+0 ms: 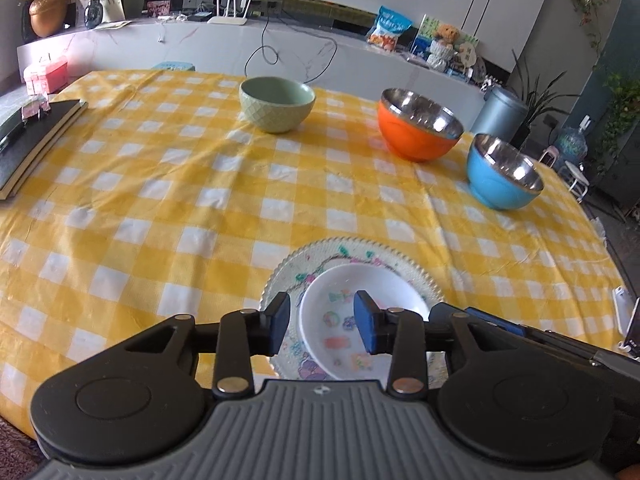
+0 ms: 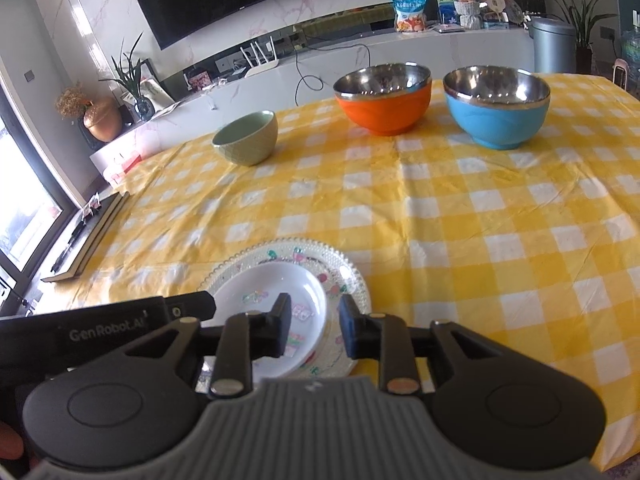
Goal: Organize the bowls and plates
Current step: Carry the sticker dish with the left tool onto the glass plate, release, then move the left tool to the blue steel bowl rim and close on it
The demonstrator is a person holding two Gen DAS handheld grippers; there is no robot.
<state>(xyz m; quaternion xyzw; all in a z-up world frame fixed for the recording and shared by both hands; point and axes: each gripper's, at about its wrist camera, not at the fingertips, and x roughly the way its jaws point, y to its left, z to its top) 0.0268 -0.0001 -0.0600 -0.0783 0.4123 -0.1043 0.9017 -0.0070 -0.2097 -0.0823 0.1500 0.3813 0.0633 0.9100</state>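
A small white plate lies on a larger clear beaded plate near the table's front edge. A green bowl, an orange bowl and a blue bowl stand apart at the far side, all upright and empty. My left gripper is open, its jaws over the white plate's left part. My right gripper is open over the stacked plates' right edge. Neither holds anything.
A yellow checked cloth covers the table. A dark book lies at the left edge. A pink box sits beyond it. A counter with a router, plants and a grey bin runs behind.
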